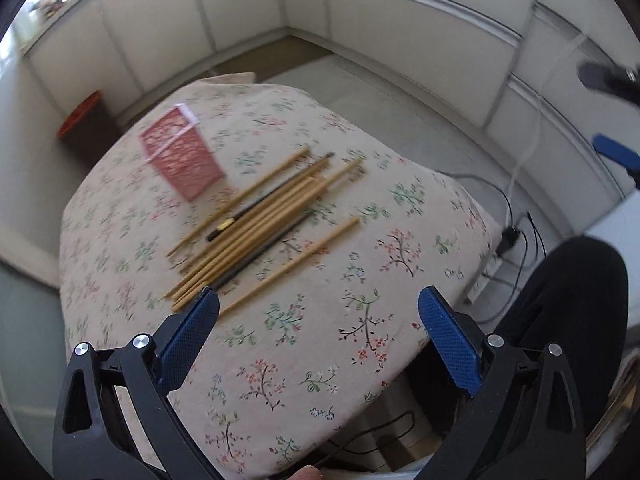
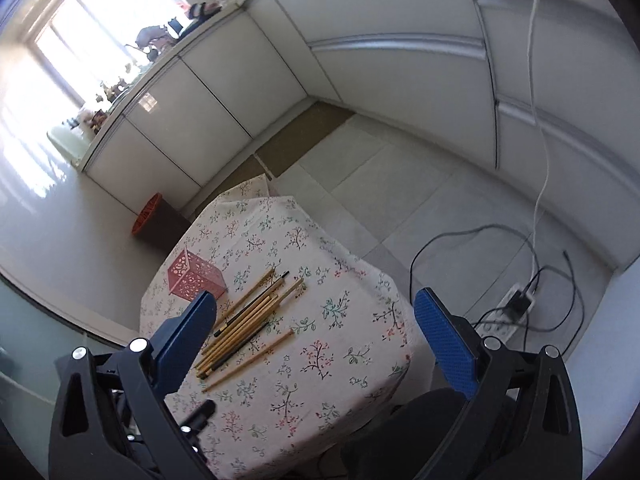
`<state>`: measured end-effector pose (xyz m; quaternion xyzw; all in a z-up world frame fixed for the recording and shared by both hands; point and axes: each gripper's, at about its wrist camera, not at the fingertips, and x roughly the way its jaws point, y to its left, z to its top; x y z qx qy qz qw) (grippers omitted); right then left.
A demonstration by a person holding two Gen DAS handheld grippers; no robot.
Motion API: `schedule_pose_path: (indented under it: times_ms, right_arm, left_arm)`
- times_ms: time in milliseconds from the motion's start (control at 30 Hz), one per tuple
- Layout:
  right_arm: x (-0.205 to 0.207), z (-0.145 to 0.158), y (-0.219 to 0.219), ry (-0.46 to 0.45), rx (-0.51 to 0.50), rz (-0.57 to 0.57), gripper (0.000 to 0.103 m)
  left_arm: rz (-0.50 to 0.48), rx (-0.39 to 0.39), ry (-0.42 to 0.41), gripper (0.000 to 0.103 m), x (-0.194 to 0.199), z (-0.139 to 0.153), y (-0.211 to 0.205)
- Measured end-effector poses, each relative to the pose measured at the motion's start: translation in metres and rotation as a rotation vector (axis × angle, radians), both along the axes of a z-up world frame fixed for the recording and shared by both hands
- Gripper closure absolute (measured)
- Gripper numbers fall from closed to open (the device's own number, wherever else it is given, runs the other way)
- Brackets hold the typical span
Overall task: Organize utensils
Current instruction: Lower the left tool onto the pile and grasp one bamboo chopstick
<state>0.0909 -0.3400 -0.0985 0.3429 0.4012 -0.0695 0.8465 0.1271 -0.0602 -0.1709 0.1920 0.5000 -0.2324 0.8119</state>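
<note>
While both grippers hang above the flowered tablecloth, neither one grips anything. At the left of the table stands a pink perforated holder, blurred in the left wrist view and sharper in the right wrist view. Just beside it to the right lies a loose bundle of bamboo chopsticks, side by side and slanting, with two dark chopsticks mixed among them; one bamboo stick lies slightly apart on the right edge of the bundle. The left gripper is held low near the table's close edge, its blue-padded jaws spread wide, the left pad tip over the bundle's near ends. The right gripper is held higher, tilted down at the table, jaws likewise spread wide and bare. Farther right on the floor lies a power strip with cables.
</note>
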Motion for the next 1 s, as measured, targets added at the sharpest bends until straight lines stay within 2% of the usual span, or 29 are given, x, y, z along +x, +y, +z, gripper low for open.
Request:
schedule_pose_path:
  times_ms: [100,200,267,300,367,467,500,533,600,633,767,900,1000]
  right_arm:
    - [0.013,-0.021,-0.008,0.048,0.034,-0.014,0.007]
    - [0.026,-0.038,-0.013,0.082,0.049,-0.015,0.007]
    - [0.036,-0.05,-0.015,0.105,0.059,-0.014,0.007]
    - [0.04,-0.056,-0.016,0.117,0.064,-0.009,0.007]
    - [0.048,-0.066,-0.015,0.139,0.074,0.006,0.007]
    - [0.056,-0.076,-0.016,0.157,0.113,0.018,0.007]
    - [0.058,-0.077,-0.016,0.154,0.117,0.018,0.007]
    - [0.06,-0.077,-0.016,0.151,0.111,0.014,0.007]
    - [0.063,-0.078,-0.013,0.155,0.091,0.009,0.007]
    - [0.065,-0.079,-0.012,0.161,0.085,0.008,0.007]
    - [0.076,-0.086,-0.005,0.204,0.063,0.001,0.007]
    - [0.093,-0.102,0.004,0.297,0.05,-0.017,0.007]
    - [0.11,-0.123,0.007,0.38,0.12,-0.06,0.008]
  left_arm:
    - [-0.191,0.049,0.052,0.008,0.012,-0.024,-0.025]
    - [-0.3,0.053,0.166,0.01,0.038,-0.045,-0.037]
    - [-0.321,0.072,0.246,0.024,0.058,-0.062,-0.042]
    - [-0.327,0.091,0.271,0.027,0.066,-0.07,-0.046]
    - [-0.342,0.123,0.322,0.042,0.081,-0.085,-0.05]
    - [-0.363,0.152,0.387,0.054,0.095,-0.104,-0.056]
    - [-0.37,0.165,0.389,0.054,0.098,-0.109,-0.057]
    - [-0.381,0.17,0.377,0.059,0.1,-0.11,-0.06]
    - [-0.37,0.184,0.419,0.068,0.108,-0.118,-0.06]
    - [-0.378,0.179,0.419,0.07,0.112,-0.117,-0.06]
    - [-0.379,0.217,0.398,0.088,0.122,-0.117,-0.059]
    - [-0.368,0.169,0.338,0.096,0.124,-0.115,-0.046]
    - [-0.308,0.093,0.297,0.096,0.118,-0.105,-0.021]
